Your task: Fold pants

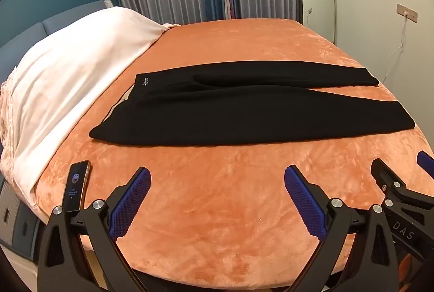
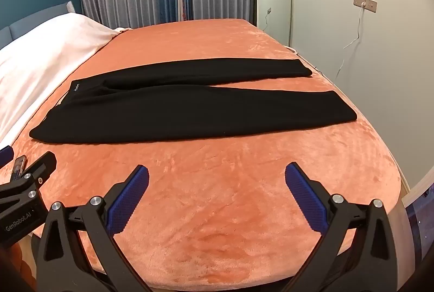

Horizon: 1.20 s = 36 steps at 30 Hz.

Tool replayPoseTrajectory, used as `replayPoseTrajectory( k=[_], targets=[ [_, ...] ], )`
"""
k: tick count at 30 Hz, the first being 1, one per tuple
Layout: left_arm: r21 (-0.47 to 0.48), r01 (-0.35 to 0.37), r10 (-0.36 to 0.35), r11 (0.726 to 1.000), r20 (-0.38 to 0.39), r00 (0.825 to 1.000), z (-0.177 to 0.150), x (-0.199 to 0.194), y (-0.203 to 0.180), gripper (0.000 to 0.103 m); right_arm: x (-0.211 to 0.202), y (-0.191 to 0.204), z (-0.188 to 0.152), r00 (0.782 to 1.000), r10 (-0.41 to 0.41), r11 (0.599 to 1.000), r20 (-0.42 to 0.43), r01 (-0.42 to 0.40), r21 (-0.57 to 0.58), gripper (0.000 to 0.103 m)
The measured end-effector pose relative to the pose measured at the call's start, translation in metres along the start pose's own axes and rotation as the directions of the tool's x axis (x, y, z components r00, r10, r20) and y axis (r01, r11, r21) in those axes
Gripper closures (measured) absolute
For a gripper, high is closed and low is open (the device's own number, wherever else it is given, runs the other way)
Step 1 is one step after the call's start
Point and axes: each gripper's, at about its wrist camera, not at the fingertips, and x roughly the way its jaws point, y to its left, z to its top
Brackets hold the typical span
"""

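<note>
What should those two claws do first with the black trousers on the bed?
Probably reach forward: the left claw and right claw both hang open, short of the flat black fabric pants spread on the orange plush blanket, legs slightly apart.

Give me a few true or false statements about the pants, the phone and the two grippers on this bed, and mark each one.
1. The pants lie spread flat on the orange blanket. True.
2. The left gripper is shut on the pants. False: its jaws stand open, short of the pants.
3. A phone lies on the blanket near the left gripper. True.
4. The pants are already folded leg over leg. False: the two legs lie side by side.
5. The right gripper is open and holds nothing. True.
</note>
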Motion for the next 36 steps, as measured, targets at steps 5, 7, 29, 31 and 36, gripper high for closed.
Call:
replayPoseTrajectory(
  k=[5, 7, 29, 31, 36],
  targets=[
    [-0.016, 0.021, -0.021, 1.000, -0.033, 0.999, 0.001, 0.003, 0.002, 0.006, 0.000, 0.000, 0.000, 1.000, 0.001, 1.000, 0.002, -0.001, 0.000, 0.005],
    [-0.008, 0.019, -0.019, 1.000, -0.022, 1.000, 0.001, 0.002, 0.000, 0.006, 0.001, 0.000, 0.001, 1.000, 0.000, 1.000, -0.001, 0.000, 0.000, 0.005],
    [0.009, 0.002, -0.002, 1.000, -0.031, 1.000, 0.001, 0.017, 0.001, 0.006, 0.014, -0.007, -0.001, 1.000, -0.005, 1.000, -0.025, 0.005, 0.010, 0.005],
    [0.009, 0.001, 0.000, 1.000, -0.034, 0.999, 0.002, 0.020, 0.000, 0.006, 0.016, -0.008, 0.000, 1.000, -0.007, 1.000, -0.028, 0.007, 0.012, 0.005],
    [0.007, -0.001, 0.001, 1.000, -0.042, 0.999, 0.003, 0.024, 0.000, 0.006, 0.022, -0.007, 0.000, 0.999, -0.008, 1.000, -0.036, 0.008, 0.016, 0.005]
  ],
)
